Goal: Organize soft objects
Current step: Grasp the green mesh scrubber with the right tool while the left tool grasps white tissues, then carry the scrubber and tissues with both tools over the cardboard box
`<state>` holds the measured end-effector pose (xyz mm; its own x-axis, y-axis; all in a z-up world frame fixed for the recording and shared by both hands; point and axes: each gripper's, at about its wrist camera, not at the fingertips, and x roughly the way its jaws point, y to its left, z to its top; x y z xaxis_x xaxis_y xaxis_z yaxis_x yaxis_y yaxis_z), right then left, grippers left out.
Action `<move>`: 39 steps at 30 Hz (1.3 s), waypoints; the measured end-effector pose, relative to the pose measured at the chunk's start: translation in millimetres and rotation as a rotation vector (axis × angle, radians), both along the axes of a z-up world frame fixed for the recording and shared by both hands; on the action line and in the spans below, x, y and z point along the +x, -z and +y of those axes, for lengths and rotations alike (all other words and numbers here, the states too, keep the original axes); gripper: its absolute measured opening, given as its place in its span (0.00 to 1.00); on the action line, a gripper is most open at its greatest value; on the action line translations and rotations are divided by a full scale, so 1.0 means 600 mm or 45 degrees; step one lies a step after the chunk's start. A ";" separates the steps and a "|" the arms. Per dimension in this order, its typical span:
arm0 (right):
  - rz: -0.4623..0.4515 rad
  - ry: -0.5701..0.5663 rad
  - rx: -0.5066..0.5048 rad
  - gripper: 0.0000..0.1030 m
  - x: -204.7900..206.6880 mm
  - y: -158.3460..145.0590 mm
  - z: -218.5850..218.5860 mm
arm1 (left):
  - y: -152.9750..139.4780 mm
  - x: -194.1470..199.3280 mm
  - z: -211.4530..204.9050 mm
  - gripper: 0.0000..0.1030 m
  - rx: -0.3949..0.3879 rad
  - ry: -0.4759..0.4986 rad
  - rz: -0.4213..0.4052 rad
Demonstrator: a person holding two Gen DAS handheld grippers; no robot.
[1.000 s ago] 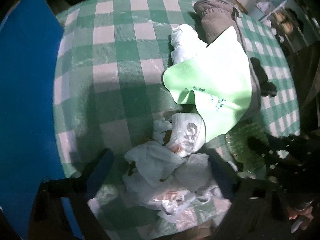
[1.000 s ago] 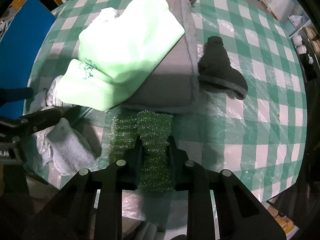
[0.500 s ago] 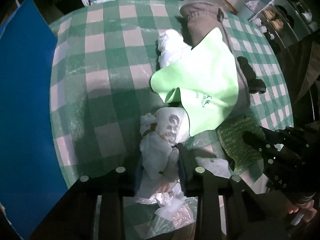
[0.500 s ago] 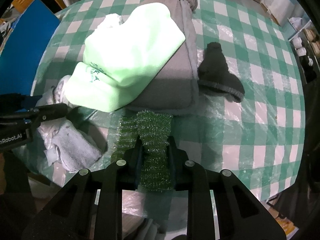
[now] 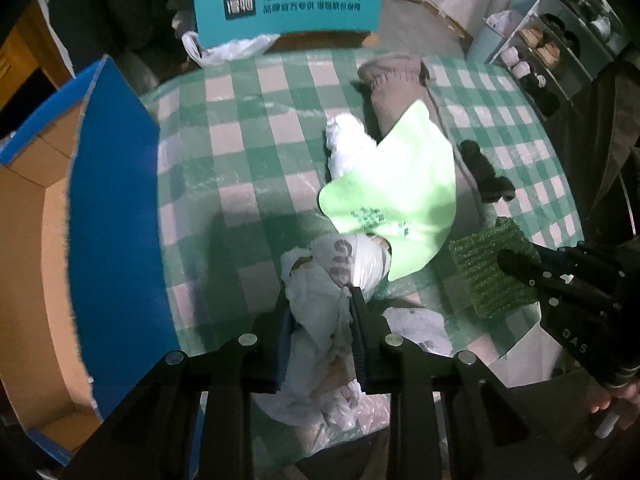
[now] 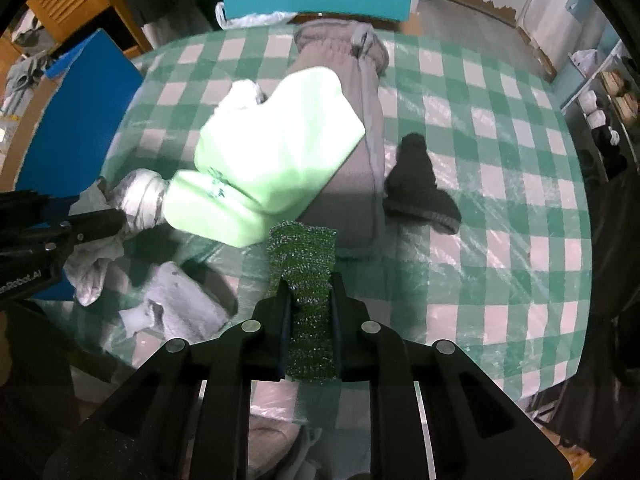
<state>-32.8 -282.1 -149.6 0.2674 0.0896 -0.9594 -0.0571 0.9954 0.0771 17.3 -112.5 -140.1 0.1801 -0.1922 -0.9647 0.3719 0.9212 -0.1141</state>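
Observation:
My left gripper (image 5: 320, 300) is shut on a crumpled white plastic bag (image 5: 332, 276) and holds it above the near edge of the green checked table (image 5: 240, 168). My right gripper (image 6: 310, 288) is shut on a green glittery scrub cloth (image 6: 306, 264), lifted off the table; it also shows in the left wrist view (image 5: 492, 268). A light green cloth (image 6: 272, 168) lies over grey sweatpants (image 6: 352, 128). A white rag (image 5: 348, 148) lies beside them. A black sock (image 6: 420, 184) lies to the right. A grey-white cloth (image 6: 176, 304) lies at the near edge.
An open cardboard box with blue flaps (image 5: 92, 216) stands left of the table. A teal chair back (image 5: 288, 4) stands beyond the far edge. Shelves with shoes (image 5: 560, 40) stand at the far right.
My left gripper closed on the white bag and lifted it up and back. My right gripper raised the green scrub cloth off the table. Both cameras now sit higher.

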 end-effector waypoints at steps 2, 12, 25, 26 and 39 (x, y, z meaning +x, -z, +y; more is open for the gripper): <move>-0.018 -0.002 0.004 0.15 0.006 -0.020 -0.008 | -0.011 0.000 0.004 0.25 -0.002 -0.009 -0.023; -0.154 -0.019 -0.009 0.15 0.008 -0.084 0.001 | -0.057 -0.009 0.013 0.21 -0.015 -0.008 -0.126; -0.243 -0.040 -0.001 0.15 0.010 -0.128 0.013 | -0.090 -0.011 0.013 0.13 -0.026 -0.013 -0.216; -0.243 -0.037 0.001 0.15 0.011 -0.128 0.013 | -0.090 -0.011 0.013 0.13 -0.026 -0.014 -0.213; -0.276 -0.027 0.021 0.15 0.011 -0.144 0.009 | -0.118 -0.020 0.005 0.09 -0.026 0.008 -0.294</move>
